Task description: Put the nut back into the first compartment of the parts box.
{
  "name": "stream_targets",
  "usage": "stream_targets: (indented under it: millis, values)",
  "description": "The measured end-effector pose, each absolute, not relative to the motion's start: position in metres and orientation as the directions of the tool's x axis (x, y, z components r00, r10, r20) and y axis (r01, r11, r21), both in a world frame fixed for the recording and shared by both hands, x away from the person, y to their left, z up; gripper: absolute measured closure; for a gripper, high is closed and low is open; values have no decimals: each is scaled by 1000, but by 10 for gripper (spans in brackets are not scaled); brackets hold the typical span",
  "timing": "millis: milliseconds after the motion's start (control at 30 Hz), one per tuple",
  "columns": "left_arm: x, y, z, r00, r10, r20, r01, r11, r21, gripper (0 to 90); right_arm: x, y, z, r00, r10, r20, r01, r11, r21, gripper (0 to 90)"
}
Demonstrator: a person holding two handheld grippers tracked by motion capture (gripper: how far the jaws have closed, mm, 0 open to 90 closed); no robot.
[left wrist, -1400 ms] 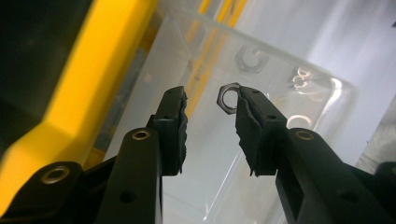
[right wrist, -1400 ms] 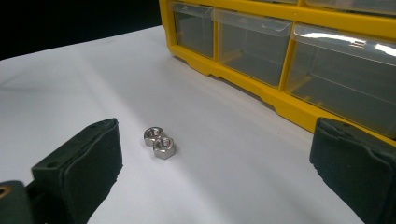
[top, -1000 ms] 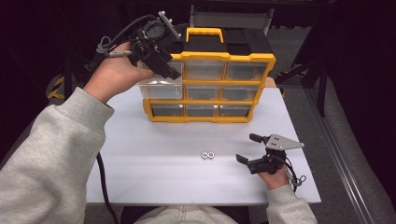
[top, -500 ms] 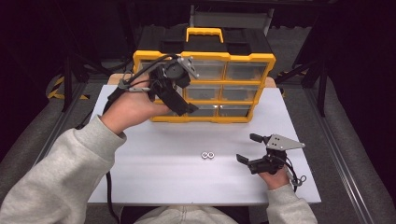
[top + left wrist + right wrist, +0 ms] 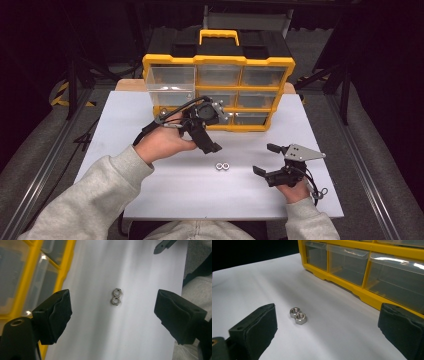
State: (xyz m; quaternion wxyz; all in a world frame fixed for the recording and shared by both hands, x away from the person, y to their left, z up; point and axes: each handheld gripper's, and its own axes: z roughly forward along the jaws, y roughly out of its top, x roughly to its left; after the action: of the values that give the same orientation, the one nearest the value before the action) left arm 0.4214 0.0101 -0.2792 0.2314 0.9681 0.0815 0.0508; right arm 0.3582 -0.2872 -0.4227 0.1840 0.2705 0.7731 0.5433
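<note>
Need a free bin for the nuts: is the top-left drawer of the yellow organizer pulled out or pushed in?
Pulled out. The top-left drawer juts forward of the yellow organizer, unlike its flush neighbours.

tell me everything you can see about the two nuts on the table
The two nuts are small hex nuts of shiny silver metal, each with a round centre hole. They lie flat on the white table, side by side and touching each other, in front of the yellow drawer organizer. Nothing else touches them: the left gripper is aimed at them with its jaws spread wide on either side.
</note>
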Motion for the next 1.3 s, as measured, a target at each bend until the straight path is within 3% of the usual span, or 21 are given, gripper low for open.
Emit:
stream_targets:
  millis: [933, 1300]
  values:
    - [436, -12, -398, 981, 190, -41, 189, -890, 414, 185, 359, -287, -424, -788, 615, 13, 223, 266, 938, 27]
    - [439, -23, -418, 989, 146, -19, 143, -917, 373, 283, 359, -287, -424, -790, 613, 15, 224, 265, 938, 27]
